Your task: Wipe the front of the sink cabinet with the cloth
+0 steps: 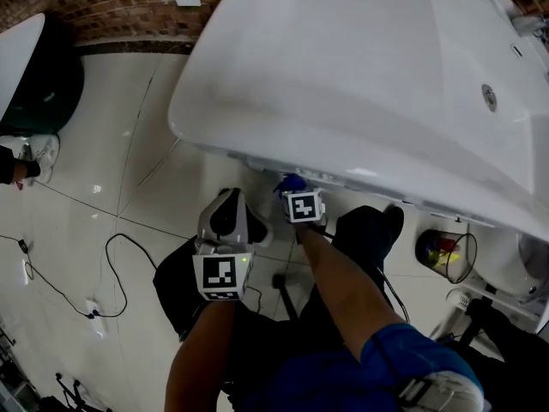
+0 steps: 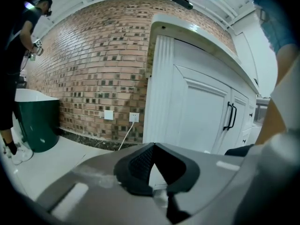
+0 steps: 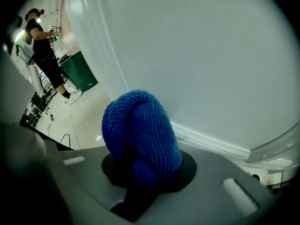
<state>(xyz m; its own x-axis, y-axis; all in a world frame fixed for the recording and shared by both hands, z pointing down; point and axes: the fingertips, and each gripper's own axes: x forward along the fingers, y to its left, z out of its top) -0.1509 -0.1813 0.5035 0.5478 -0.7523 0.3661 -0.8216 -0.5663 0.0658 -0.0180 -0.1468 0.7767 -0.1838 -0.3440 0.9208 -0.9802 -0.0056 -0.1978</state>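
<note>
Here we clamp the bunched cloth in our right gripper; rubbing the cabinet could drag it free. Our left gripper is closed and empty.

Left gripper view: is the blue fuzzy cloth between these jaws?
No, the left gripper holds nothing between its jaws; the blue fuzzy cloth sits clamped in the right gripper.

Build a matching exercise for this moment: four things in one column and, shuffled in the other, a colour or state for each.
Things:
1. cloth
2. left gripper
3. cabinet door handles
4. wall

Colour or state:
a. black
b. red-brown brick
c. shut, nothing in it
d. blue, clamped in the right gripper

Pairs: 1-d, 2-c, 3-a, 4-b.
</note>
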